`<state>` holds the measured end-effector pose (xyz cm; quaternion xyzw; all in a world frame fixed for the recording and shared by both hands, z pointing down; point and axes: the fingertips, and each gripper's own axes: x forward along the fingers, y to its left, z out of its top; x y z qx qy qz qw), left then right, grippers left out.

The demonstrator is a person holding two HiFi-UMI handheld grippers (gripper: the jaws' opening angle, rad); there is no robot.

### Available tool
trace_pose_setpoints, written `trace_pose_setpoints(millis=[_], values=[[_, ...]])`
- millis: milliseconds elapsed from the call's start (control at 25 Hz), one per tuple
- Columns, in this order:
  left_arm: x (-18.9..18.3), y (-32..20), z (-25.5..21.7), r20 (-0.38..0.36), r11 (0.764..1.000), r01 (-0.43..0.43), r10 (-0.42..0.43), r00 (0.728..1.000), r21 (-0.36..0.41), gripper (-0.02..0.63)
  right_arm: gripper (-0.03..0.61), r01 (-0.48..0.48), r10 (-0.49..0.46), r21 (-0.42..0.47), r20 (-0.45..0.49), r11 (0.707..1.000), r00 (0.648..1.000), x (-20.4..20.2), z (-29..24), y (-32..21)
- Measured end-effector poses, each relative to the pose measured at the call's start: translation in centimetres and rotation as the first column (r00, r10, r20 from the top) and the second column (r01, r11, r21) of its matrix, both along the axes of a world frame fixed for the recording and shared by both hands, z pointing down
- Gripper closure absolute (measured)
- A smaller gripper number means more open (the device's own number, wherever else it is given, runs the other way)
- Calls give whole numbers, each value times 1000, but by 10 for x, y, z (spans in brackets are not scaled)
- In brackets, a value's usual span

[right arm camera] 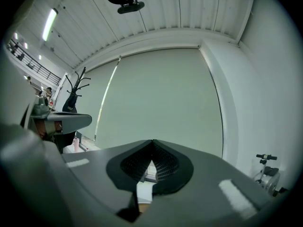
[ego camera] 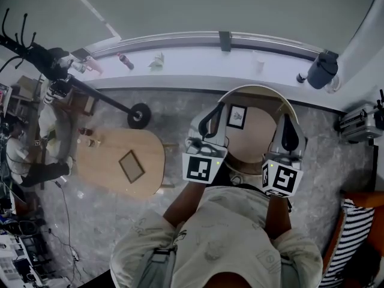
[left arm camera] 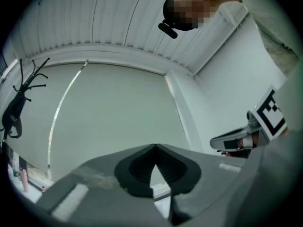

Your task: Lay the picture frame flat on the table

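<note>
A small black picture frame with a white mat stands upright near the far left of the round wooden table. Both grippers are held in front of the person's chest, above the table's near side, with their jaws raised. The left gripper is just left of the frame and apart from it; its jaws meet at the tips, shut on nothing. Right of the frame, the right gripper also has its tips together with nothing between them. Neither gripper view shows the frame, only a blind and ceiling.
An oval wooden table at the left carries another frame lying flat and small bottles. A black stand rises beside it. The window sill holds a bottle. A striped cushion is at right.
</note>
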<state>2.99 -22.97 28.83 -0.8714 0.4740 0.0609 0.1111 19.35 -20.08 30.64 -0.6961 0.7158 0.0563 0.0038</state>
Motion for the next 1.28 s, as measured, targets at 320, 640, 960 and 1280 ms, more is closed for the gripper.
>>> trace_pose_setpoints(millis=[320, 640, 960, 1280], values=[[-2, -4, 0, -6, 1000, 7, -7, 1000, -3, 611, 577, 0, 0, -16, 1, 1000, 1000, -3, 4, -6], [-4, -4, 3, 5, 1000, 14, -14, 1000, -3, 611, 577, 6, -6, -20, 0, 1000, 1000, -4, 7, -9], [-5, -6, 4, 7, 1000, 23, -23, 1000, -11, 611, 577, 10, -10, -23, 5, 1000, 1000, -3, 10, -12], [-12, -14, 10, -3, 999, 39, -39, 999, -23, 611, 577, 10, -10, -26, 7, 1000, 1000, -6, 16, -17]])
